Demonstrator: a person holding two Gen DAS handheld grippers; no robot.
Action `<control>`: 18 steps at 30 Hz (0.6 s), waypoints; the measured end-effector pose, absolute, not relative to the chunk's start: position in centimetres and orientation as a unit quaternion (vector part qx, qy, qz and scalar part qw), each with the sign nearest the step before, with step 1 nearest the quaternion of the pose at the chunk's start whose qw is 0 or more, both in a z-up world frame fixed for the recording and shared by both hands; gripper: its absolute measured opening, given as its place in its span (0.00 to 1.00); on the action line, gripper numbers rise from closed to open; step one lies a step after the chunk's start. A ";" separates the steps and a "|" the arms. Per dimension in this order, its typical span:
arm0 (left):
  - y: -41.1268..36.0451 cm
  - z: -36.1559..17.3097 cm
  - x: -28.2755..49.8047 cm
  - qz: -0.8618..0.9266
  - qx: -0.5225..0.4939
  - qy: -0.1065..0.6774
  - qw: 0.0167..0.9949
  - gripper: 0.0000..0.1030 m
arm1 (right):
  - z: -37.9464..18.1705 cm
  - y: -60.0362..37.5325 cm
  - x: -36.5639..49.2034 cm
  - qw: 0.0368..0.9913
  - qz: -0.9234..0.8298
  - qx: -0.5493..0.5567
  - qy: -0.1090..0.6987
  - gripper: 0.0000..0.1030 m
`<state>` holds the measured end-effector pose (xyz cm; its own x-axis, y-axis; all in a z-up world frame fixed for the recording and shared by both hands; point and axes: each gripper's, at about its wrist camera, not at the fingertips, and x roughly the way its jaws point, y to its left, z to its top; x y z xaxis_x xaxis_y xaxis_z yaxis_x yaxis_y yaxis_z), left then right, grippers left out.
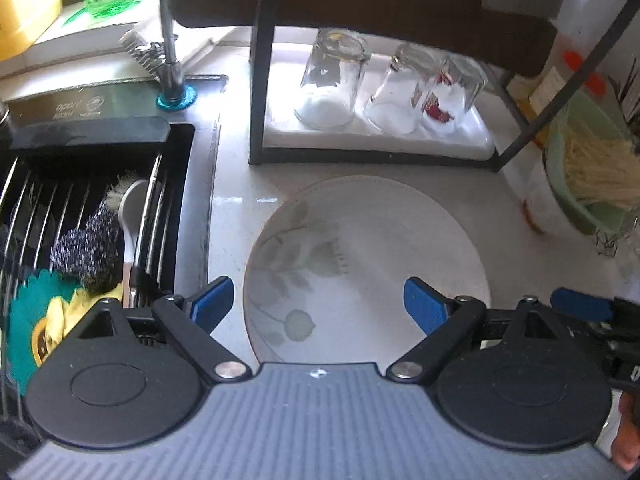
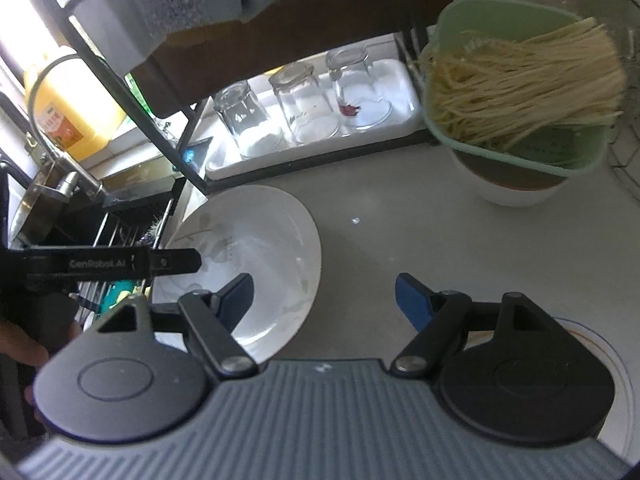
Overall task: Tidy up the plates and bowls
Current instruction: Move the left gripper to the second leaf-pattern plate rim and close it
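Left wrist view: the left tool (image 1: pixel 319 304), spread wide and empty, hovers over a leaf-patterned plate (image 1: pixel 372 248) on the tabletop (image 1: pixel 540 264); three upturned glasses (image 1: pixel 332 80) occupy a white tray (image 1: pixel 476 142). Right wrist view: the right tool (image 2: pixel 324 300), wide and empty, straddles the plate's rim; a green basket (image 2: pixel 520 80) holds dry noodles (image 2: pixel 524 80).

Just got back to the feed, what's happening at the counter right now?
A person holds a gripper in each hand over a white plate with a leaf pattern lying on the counter beside the sink. The left gripper and the right gripper are both open and hold nothing. Three glasses stand upside down on the rack's tray behind.
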<state>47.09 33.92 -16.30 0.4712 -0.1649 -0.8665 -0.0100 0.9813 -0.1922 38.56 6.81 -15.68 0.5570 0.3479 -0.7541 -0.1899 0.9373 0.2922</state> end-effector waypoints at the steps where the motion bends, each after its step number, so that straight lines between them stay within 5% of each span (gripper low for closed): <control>1: 34.0 -16.6 47.3 -0.048 -0.082 0.515 0.852 0.91 | -15.9 7.0 38.9 0.875 0.153 0.090 0.450 0.70; 6: 34.6 -17.9 49.0 -0.067 -0.088 0.532 0.839 0.89 | -17.5 8.4 40.5 0.861 0.147 0.094 0.478 0.50; 11: 34.8 -19.0 50.5 -0.094 -0.062 0.546 0.830 0.69 | -18.6 9.0 41.7 0.852 0.132 0.100 0.497 0.32; 15: 35.2 -19.5 51.0 -0.102 -0.085 0.564 0.815 0.65 | -19.1 9.1 42.2 0.842 0.129 0.110 0.513 0.17; 18: 34.8 -19.5 50.9 -0.106 -0.069 0.563 0.816 0.65 | -19.0 9.5 42.2 0.842 0.129 0.103 0.514 0.17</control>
